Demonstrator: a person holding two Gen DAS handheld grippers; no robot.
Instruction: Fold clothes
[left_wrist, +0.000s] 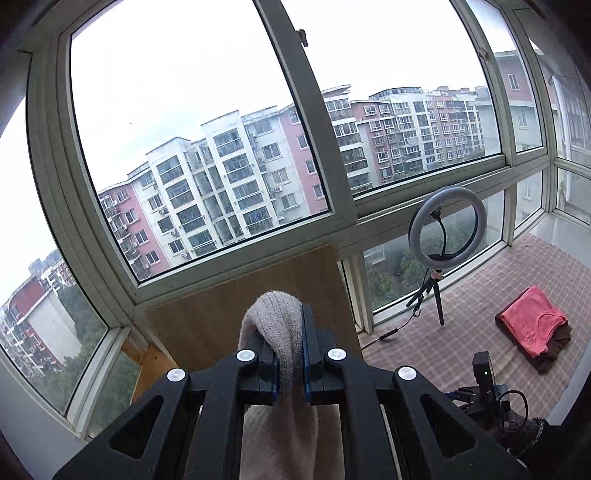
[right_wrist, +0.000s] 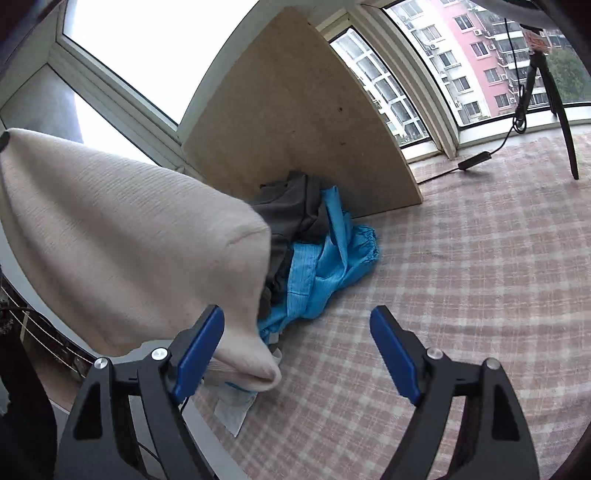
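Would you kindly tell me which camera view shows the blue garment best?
The right wrist view: the blue garment lies crumpled on the checked cloth beside dark clothing. The left wrist view does not show it.

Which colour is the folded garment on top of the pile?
Coral pink top garment, best seen in left wrist view.

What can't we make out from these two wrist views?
- Left wrist: lower part of the cream knit garment clamped in the left gripper, hidden by the gripper body and cut off at the bottom edge.
- Right wrist: the garment covers part of the dark and blue clothes pile; pieces uncountable.
- Right gripper is open, nothing between its fingers.
- Left wrist: what lies under the folded pink garment; only a dark edge shows.
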